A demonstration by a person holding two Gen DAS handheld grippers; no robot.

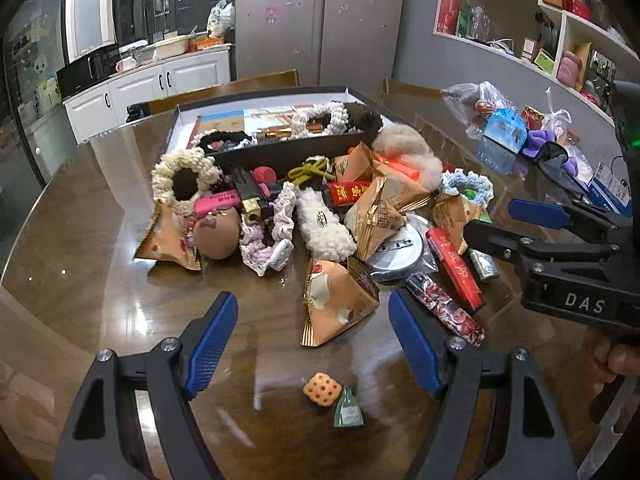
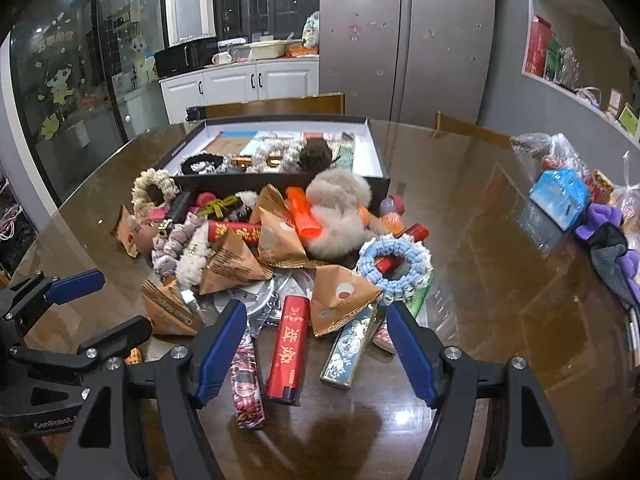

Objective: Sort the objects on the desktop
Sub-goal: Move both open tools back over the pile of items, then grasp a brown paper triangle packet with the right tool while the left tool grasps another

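Pickup step just starting: your left tongs (image 1: pixel 312 344) and right tongs (image 2: pixel 316 344) both spread and empty over the clutter pile (image 1: pixel 304 208) at desk (image 1: pixel 80 248) centre, box (image 2: pixel 376 152) behind it upper middle, so choose one item and pinch.

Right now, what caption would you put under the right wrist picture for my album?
Open right gripper poised over a red lighter at the edge of a jumbled pile, black box behind.
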